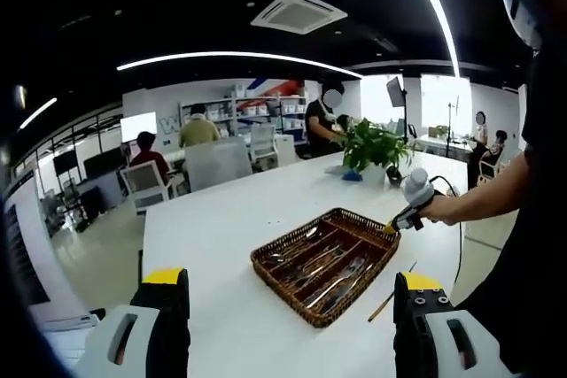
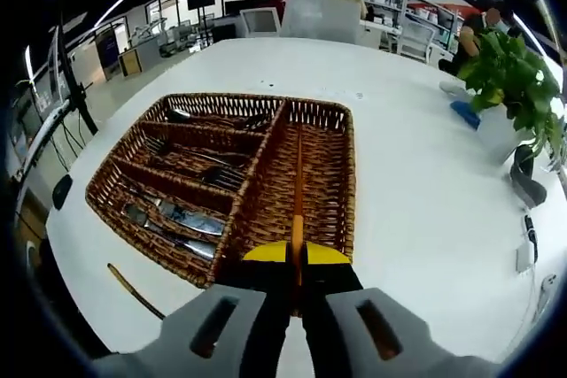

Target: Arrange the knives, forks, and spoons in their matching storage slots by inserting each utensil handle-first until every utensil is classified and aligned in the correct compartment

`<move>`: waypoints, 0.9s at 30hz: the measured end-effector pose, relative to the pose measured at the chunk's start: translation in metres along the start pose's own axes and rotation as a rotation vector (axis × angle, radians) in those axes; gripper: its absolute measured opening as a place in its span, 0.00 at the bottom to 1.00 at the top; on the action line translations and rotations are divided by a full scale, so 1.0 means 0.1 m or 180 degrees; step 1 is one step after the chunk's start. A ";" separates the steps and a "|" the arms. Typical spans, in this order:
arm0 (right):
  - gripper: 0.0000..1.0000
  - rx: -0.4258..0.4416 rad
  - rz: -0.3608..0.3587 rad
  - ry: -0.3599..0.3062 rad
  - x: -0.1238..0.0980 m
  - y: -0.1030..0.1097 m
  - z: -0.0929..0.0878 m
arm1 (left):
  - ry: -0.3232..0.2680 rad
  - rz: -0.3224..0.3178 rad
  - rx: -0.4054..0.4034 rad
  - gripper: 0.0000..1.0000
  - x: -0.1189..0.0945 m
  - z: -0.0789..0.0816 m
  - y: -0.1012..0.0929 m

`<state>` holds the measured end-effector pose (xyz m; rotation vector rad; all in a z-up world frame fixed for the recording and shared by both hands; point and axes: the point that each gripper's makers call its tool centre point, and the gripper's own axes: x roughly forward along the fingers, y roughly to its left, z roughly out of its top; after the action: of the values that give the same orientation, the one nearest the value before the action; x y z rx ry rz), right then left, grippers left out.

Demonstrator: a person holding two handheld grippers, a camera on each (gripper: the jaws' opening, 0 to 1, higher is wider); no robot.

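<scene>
A brown wicker cutlery tray [image 1: 266,258] lies on the white table [image 1: 221,219]. Metal utensils [image 2: 177,217] lie in its three short compartments. My right gripper [image 2: 297,258] is shut on a thin wooden chopstick [image 2: 299,185], which runs forward along the tray's [image 2: 347,174] long compartment. In the left gripper view, the right gripper [image 1: 392,227], held by a hand, sits at the tray's far right corner. My left gripper [image 1: 291,307] hangs open above the table's near side, short of the tray, with nothing between its jaws.
A second chopstick [image 1: 388,300] lies on the table beside the tray, also visible as a chopstick [image 2: 133,289] near the table edge. A potted plant [image 2: 514,68], a blue object [image 2: 464,113] and cables [image 2: 529,235] stand past the tray. People sit at desks behind.
</scene>
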<state>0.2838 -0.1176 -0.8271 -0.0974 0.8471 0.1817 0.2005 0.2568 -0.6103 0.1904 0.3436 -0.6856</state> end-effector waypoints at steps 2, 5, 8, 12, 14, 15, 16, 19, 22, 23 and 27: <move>0.00 -0.0044 -0.0007 0.0052 0.05 0.02 -0.03 | 0.0006 0.0013 -0.0006 1.00 -0.02 -0.01 0.01; 0.00 -0.0024 -0.0009 0.0100 0.12 0.02 -0.06 | 0.0031 0.0022 -0.0004 1.00 -0.03 -0.04 0.01; 0.01 -0.0019 0.0002 0.0196 0.20 0.03 -0.10 | 0.0031 0.0029 -0.0020 1.00 -0.05 -0.05 0.01; 0.01 0.0040 0.0052 0.0307 0.27 0.06 -0.16 | 0.0042 0.0036 -0.0015 1.00 -0.06 -0.06 0.02; 0.02 0.0060 0.0117 0.0319 0.30 0.09 -0.17 | 0.0042 0.0040 -0.0019 1.00 -0.07 -0.06 0.02; 0.02 0.0181 0.0182 0.0283 0.32 0.12 -0.17 | 0.0043 0.0039 -0.0019 1.00 -0.07 -0.06 0.02; 0.02 0.0166 0.0169 0.0334 0.32 0.11 -0.19 | 0.0053 0.0039 -0.0010 1.00 -0.07 -0.06 0.02; 0.02 0.0119 0.0209 0.0392 0.34 0.14 -0.22 | 0.0063 0.0035 0.0001 1.00 -0.07 -0.06 0.01; 0.03 -0.0234 0.0225 0.0258 0.34 0.13 -0.14 | 0.0060 0.0032 0.0014 1.00 -0.07 -0.05 0.00; 0.02 -0.0312 0.0206 0.0259 0.33 0.12 -0.14 | 0.0059 0.0031 0.0015 1.00 -0.06 -0.05 0.00; 0.18 -0.0295 0.0315 0.0110 0.25 0.16 -0.04 | 0.0055 0.0007 0.0052 1.00 -0.04 -0.02 -0.03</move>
<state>0.2934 -0.0996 -0.8488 -0.1458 0.8785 0.3132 0.1952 0.2575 -0.6110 0.2122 0.3544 -0.6852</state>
